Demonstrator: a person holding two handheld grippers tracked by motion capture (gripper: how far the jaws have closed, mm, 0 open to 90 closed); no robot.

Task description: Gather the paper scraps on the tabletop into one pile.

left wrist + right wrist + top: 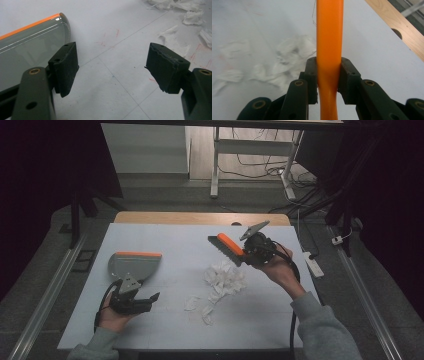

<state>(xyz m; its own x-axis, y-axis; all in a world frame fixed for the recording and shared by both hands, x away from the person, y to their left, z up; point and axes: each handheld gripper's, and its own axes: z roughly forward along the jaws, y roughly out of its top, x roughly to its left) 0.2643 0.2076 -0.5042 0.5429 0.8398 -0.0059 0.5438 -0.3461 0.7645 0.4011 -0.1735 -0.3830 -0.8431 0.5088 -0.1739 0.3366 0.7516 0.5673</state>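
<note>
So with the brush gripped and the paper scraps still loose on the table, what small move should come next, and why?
Probably close the left gripper on the dustpan. Its jaws stand open beside the pan, holding nothing, while the right gripper is shut on the brush raised above the paper scraps; sweeping needs the pan held.

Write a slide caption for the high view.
Right gripper holds an orange-handled brush above torn paper scraps; open left gripper sits near the grey dustpan.

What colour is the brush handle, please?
Orange; the brush handle shows best in the right gripper view.
</note>
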